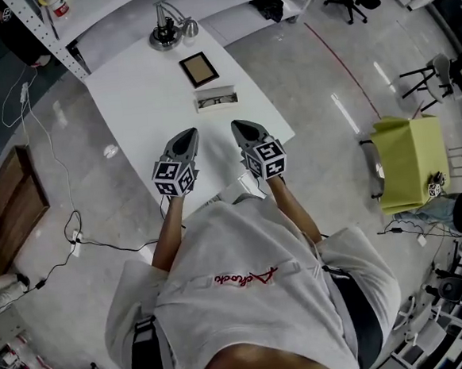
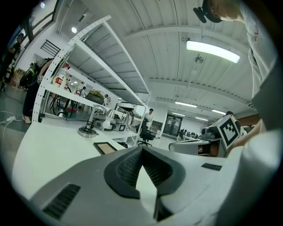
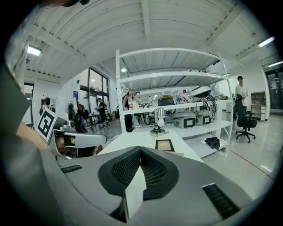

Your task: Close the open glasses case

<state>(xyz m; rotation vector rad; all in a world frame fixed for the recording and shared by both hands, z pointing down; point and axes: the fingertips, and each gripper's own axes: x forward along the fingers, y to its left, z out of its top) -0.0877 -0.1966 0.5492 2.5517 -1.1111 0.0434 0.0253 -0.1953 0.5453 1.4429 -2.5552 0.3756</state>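
The open glasses case (image 1: 216, 99) is a pale, shallow box lying lid-up on the white table (image 1: 140, 91), past both grippers. My left gripper (image 1: 190, 133) and right gripper (image 1: 237, 124) hover side by side over the table's near end, a short way short of the case and pointing toward it. Neither touches it. In the left gripper view the jaws (image 2: 140, 149) meet at their tips with nothing between them. The right gripper view shows the same: its tips (image 3: 140, 149) are together and empty. The case is hidden behind the jaws in both gripper views.
A dark picture frame (image 1: 199, 68) lies beyond the case, and a metal desk lamp (image 1: 169, 29) stands at the table's far end. White shelving (image 3: 177, 79) rises behind the table. Cables (image 1: 49, 146) and a wooden board (image 1: 10, 209) lie on the floor to the left.
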